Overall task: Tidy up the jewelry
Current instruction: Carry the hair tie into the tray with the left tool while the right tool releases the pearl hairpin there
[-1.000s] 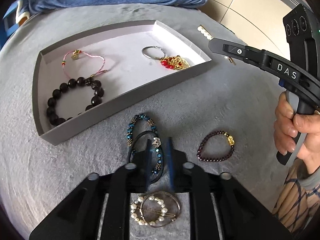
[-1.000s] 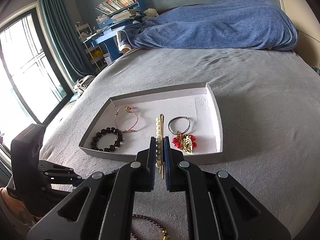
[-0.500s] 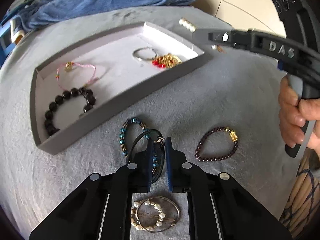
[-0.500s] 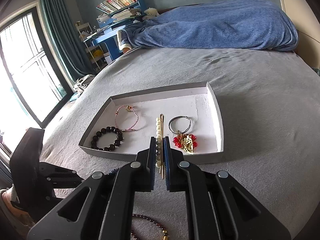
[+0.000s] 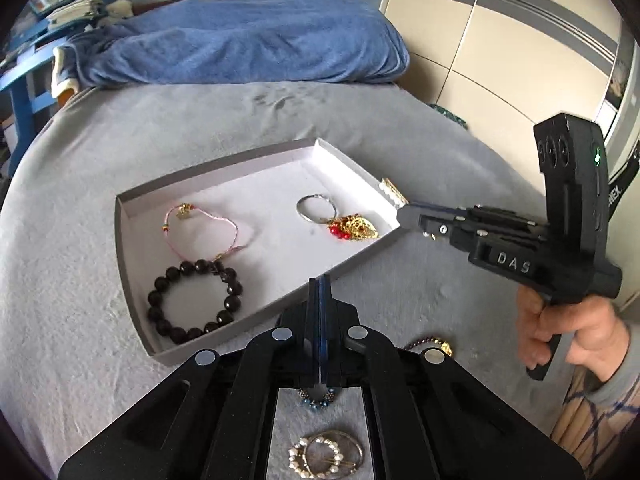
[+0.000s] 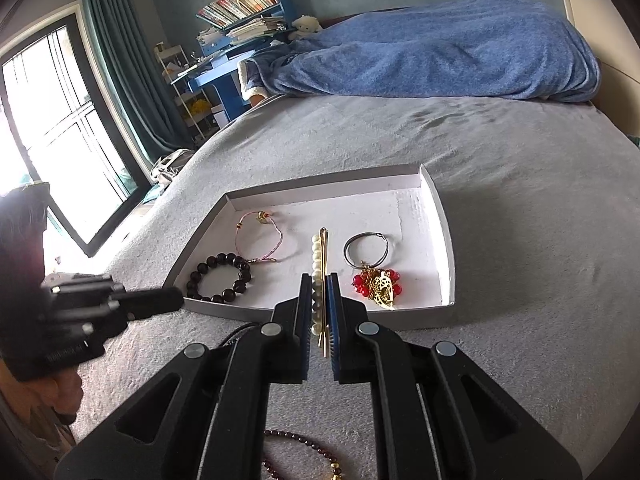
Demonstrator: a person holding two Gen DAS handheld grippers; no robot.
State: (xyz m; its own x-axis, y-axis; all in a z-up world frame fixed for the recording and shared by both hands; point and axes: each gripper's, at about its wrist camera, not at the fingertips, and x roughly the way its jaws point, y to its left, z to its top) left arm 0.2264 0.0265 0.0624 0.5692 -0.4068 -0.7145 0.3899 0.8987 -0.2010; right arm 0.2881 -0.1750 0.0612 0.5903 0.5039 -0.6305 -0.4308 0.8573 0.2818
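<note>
While the right gripper pinches the pearl hairpin lengthwise, evidently to lay it flat between pieces already sorted, it hovers over the tray near edge at 6 o'clock, and the left gripper, jaws pressed together, seemingly carries the blue beaded bracelet trayward.

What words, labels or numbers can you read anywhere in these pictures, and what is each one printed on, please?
"DAS": raised letters on the side of the right gripper, seen from the left wrist view.
"…NEX": partial white letters on a black strap at the right edge; the start is cut off.
Book spines on the shelf: too small and blurred to read.
No other text is readable.
</note>
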